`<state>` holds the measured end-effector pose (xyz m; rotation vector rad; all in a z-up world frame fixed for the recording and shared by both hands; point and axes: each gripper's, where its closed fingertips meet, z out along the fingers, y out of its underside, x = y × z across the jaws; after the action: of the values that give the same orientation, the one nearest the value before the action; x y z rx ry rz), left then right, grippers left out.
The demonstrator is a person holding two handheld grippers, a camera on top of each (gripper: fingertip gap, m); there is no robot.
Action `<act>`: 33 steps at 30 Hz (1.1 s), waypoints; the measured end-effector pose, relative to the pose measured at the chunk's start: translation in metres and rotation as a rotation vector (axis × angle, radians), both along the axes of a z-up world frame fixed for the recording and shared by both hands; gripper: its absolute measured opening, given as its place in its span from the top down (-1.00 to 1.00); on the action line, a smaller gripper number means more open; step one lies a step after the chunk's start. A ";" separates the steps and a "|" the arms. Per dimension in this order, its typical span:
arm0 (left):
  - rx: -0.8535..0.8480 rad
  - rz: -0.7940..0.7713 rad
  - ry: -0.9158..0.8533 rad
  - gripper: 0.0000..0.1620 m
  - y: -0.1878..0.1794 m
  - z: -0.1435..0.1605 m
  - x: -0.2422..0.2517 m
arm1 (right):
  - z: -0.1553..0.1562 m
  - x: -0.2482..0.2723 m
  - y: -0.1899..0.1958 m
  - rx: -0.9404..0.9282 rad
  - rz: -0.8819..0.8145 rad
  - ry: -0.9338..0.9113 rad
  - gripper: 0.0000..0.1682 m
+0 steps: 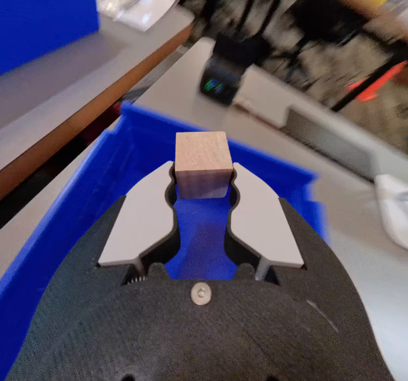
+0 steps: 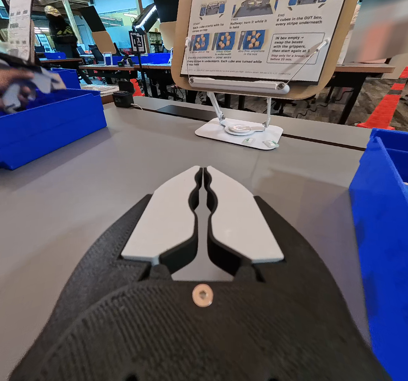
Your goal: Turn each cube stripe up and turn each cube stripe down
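Observation:
My left gripper (image 1: 203, 172) is shut on a plain wooden cube (image 1: 202, 152) and holds it above the inside of a blue bin (image 1: 106, 172). No stripe shows on the cube's top or near face. My right gripper (image 2: 203, 168) is shut and empty, low over the grey table (image 2: 88, 194). In the right wrist view the left gripper (image 2: 24, 88) shows blurred at the far left, held in a hand over the left blue bin (image 2: 50, 123). A second blue bin (image 2: 384, 227) stands at the right edge.
A white stand (image 2: 239, 132) holding an instruction sheet on a board (image 2: 260, 28) stands at the back of the table. A small black device (image 2: 122, 99) sits at the table's far edge. Other tables, blue bins and orange cones lie beyond.

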<state>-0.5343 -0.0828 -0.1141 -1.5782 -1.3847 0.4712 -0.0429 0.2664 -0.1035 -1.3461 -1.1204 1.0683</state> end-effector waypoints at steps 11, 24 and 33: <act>1.141 -1.071 0.224 0.45 0.161 0.218 0.235 | 0.019 0.002 -0.014 -0.007 0.087 0.075 0.87; 1.447 -1.424 -0.318 0.45 0.276 0.119 0.434 | 0.057 0.015 -0.062 -0.555 0.396 0.301 0.33; 1.312 -1.488 -0.373 0.45 0.296 0.090 0.496 | 0.060 0.015 -0.053 -0.683 0.394 0.346 0.27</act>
<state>-0.0386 0.2131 -0.0239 -1.0630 -0.1801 -1.3832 -0.0276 0.2133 -0.0435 -1.3883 -0.7970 2.0189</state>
